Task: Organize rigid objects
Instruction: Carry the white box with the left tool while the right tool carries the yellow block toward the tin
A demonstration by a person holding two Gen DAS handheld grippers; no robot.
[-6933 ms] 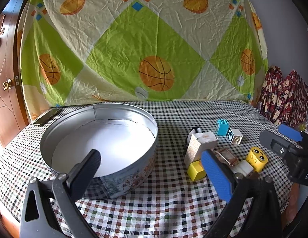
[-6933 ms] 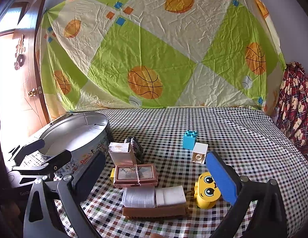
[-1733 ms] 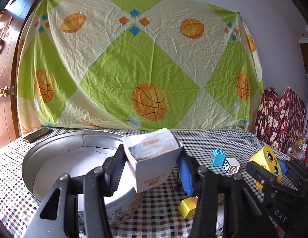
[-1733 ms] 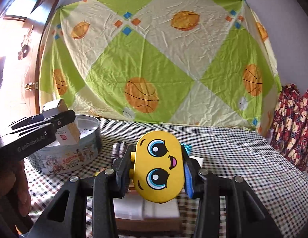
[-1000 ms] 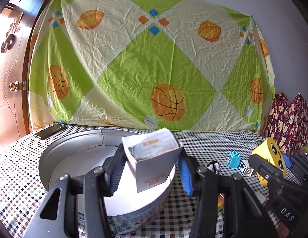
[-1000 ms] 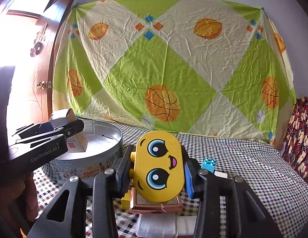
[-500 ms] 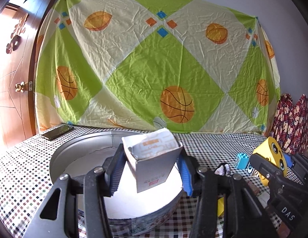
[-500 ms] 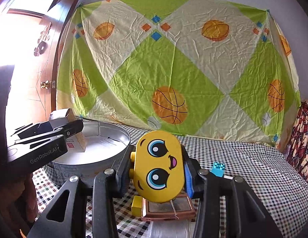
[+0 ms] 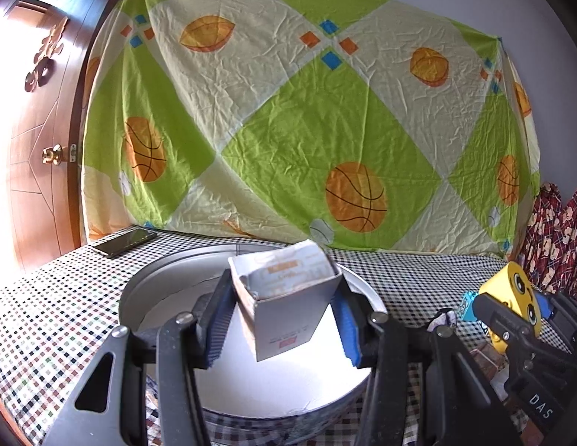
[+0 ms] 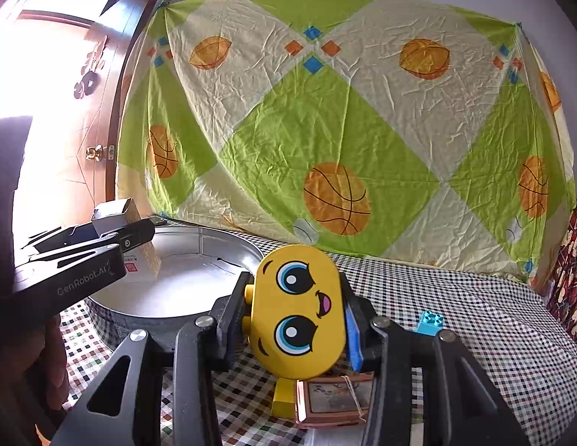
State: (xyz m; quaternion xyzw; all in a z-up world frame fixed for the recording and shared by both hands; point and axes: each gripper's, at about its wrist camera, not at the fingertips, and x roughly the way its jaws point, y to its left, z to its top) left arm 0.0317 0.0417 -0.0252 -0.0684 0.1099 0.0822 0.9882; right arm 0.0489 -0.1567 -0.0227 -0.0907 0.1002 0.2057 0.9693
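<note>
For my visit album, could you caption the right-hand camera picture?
Right gripper clamps a yellow smiley-face block beside a round metal tin, while the left gripper holds a small white box over it.

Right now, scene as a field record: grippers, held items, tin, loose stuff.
left gripper: shut on white box, held above the tin
right gripper: shut on yellow face block, held above the table beside the tin
tin: round, open, white liner; nothing seen lying in it
loose on table: blue brick, framed picture, small yellow block
far left of table: phone
cloth: checked tablecloth
</note>
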